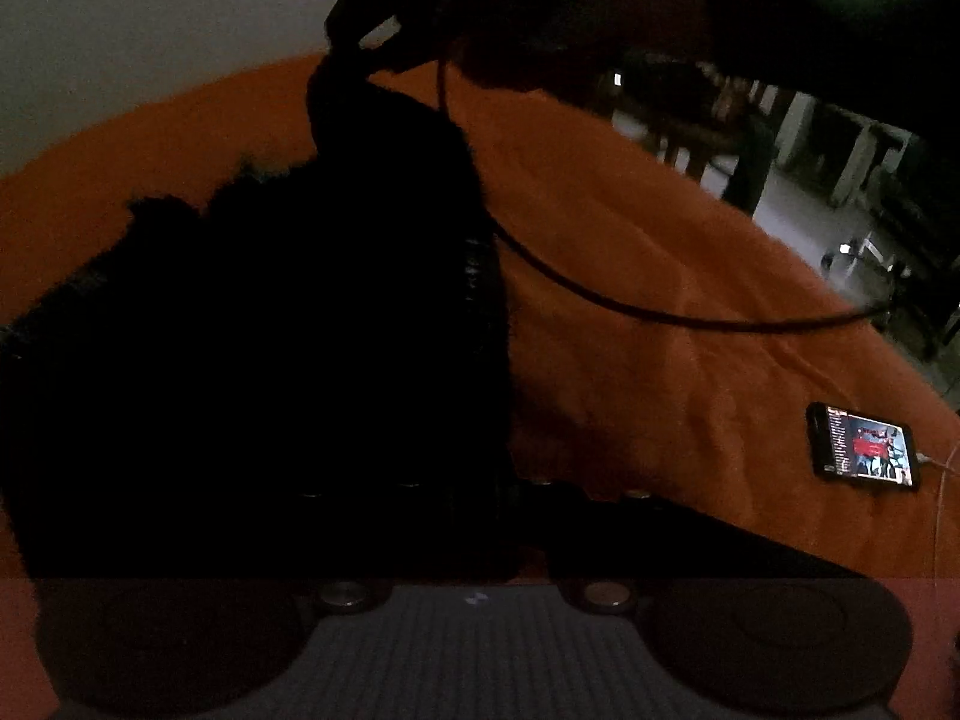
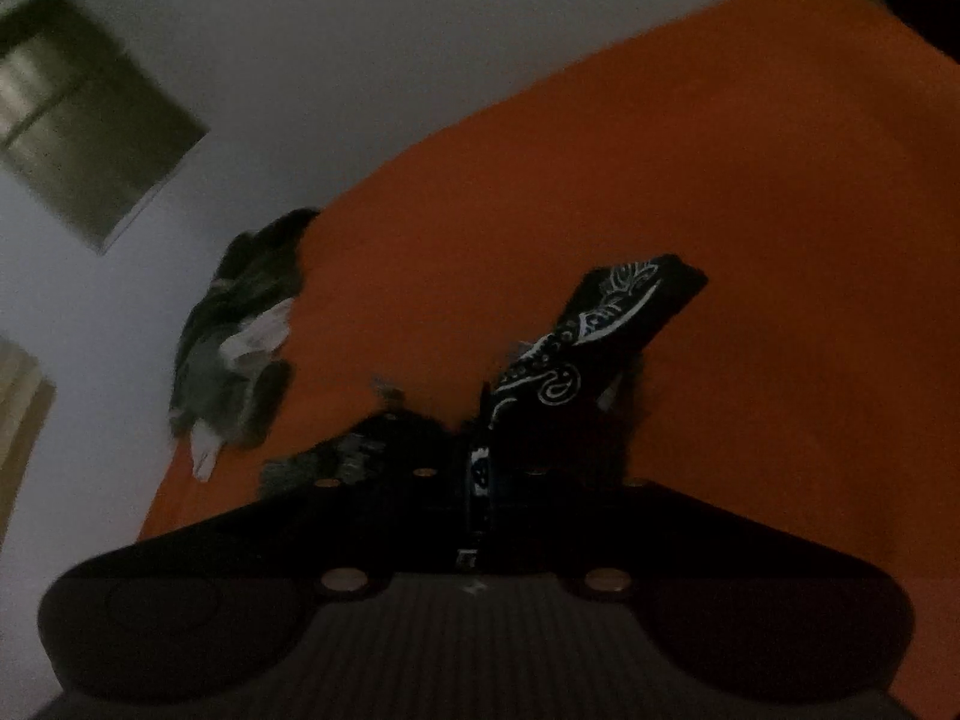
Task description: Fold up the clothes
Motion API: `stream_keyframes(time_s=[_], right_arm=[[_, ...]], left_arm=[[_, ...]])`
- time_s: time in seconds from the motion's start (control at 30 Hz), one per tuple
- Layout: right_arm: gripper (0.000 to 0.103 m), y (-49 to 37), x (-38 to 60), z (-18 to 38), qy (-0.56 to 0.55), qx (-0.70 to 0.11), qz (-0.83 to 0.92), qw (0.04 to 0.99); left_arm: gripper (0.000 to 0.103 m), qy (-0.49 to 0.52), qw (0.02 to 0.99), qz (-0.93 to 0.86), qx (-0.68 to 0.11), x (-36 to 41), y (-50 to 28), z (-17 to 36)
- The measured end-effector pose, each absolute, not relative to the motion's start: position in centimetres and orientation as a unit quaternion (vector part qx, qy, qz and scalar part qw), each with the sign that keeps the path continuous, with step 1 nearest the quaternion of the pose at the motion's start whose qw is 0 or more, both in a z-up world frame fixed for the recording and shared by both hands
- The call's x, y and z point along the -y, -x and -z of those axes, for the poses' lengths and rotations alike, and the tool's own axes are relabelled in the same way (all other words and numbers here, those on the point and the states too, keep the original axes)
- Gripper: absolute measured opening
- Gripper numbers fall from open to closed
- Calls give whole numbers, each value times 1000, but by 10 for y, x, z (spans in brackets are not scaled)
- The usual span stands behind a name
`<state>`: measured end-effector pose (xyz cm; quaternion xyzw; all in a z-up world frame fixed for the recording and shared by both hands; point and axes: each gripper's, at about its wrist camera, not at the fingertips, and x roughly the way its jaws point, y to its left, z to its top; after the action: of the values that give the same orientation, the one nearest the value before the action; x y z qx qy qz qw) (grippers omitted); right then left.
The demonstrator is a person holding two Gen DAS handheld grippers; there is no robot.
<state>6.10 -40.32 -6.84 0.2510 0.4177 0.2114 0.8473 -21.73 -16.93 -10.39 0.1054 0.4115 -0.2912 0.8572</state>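
A black cloth (image 1: pixel 270 360) with a white paisley print hangs between both grippers above the orange-covered table (image 1: pixel 660 276). In the left wrist view it fills the left half and hides my left gripper's fingers; the left gripper (image 1: pixel 480 480) is shut on its lower edge. My right gripper (image 1: pixel 384 30), seen far up, pinches the cloth's top corner. In the right wrist view the right gripper (image 2: pixel 477 480) is shut on the printed cloth (image 2: pixel 576 348), which sticks up and to the right.
A lit phone (image 1: pixel 864 447) with a white cable lies at the table's right edge. A black cable (image 1: pixel 630 306) sags across the table. A pile of grey and white clothes (image 2: pixel 240 336) lies at the table's far edge. Chairs (image 1: pixel 720 132) stand beyond.
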Motion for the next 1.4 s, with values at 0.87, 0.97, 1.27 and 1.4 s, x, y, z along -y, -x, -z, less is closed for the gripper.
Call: stream_keyframes(time_s=[0.87,0.97,1.27,1.4], right_arm=[[67,-108,-56,147,25,-499,-341,796],[70,-104,-57,142,24,-488,-324,810],[70,2,65,100,-35,-440,-327,835],[70,94,140,105,-38,-431,-312,846]], left_arm=[[53,88,917,68,-383,-28,280,190],[52,64,915,83,-390,-27,292,192],[57,55,929,64,-361,-58,298,151],[56,53,934,69,-347,-49,277,135]])
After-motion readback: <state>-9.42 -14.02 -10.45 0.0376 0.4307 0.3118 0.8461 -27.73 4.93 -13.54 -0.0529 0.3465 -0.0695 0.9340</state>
